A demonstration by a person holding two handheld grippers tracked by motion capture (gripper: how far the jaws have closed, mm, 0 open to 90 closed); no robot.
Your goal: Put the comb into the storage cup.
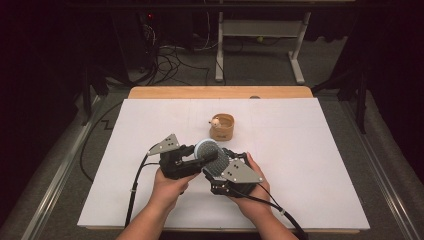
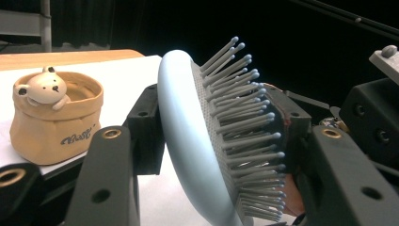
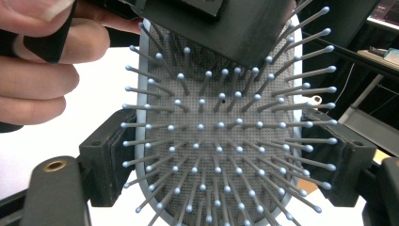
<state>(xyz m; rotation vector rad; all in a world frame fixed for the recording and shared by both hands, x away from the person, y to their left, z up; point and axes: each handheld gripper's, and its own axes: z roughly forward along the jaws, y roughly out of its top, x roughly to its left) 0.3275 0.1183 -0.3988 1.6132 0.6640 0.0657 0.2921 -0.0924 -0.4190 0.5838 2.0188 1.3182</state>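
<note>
above the table (image 1: 300, 165), hairbrush (image 1: 211, 156) in both grippers' grip, bristles toward right gripper (image 1: 225, 167)

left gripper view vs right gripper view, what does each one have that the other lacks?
Left gripper view alone: the tan pot with a bear figure on its rim, and the hairbrush side-on, pale back and bristles between that gripper's pads.

Right gripper view alone: the bristle face head-on, a person's fingers at upper left, and the other tongs' pad pressed into the bristles from above.

Shared: the hairbrush, gripped by both tongs, over the white table.
</note>
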